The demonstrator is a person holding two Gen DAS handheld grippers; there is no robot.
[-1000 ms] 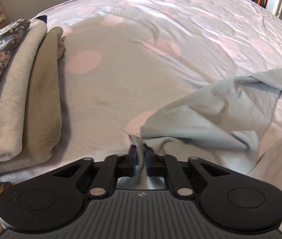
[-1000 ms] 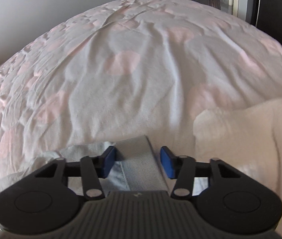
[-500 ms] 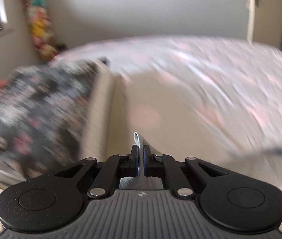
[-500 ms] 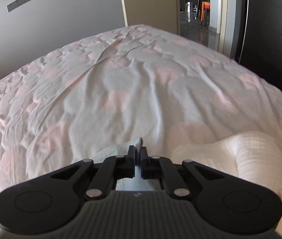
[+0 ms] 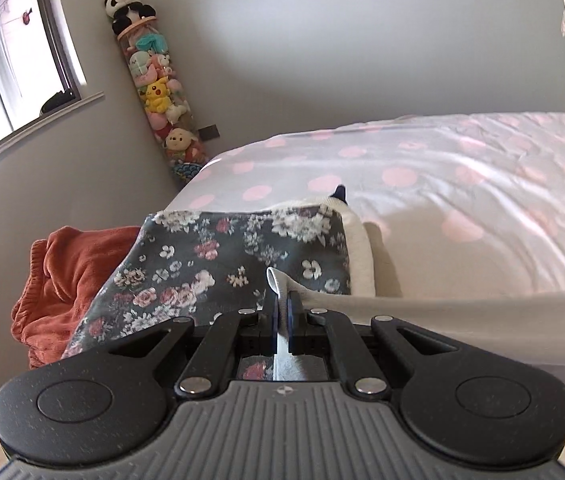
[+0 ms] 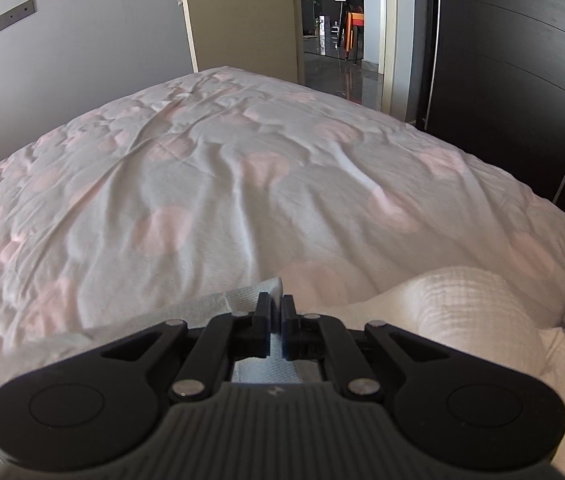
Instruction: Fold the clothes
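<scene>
Home bedroom: polka-dot bed [image 6: 242, 184], plush toys [image 5: 158, 92].

bedspread [image 6: 210, 184]: white, pink dots | folded cloth [image 5: 218, 264]: dark floral | heap [image 5: 66, 276]: rust-orange

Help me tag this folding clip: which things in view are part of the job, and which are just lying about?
In the job:
- pale grey garment, pinched by the left tongs and right tongs
- folded floral garment
- bed

Lying about:
- orange garment
- white waffle blanket
- plush toy tube
</scene>
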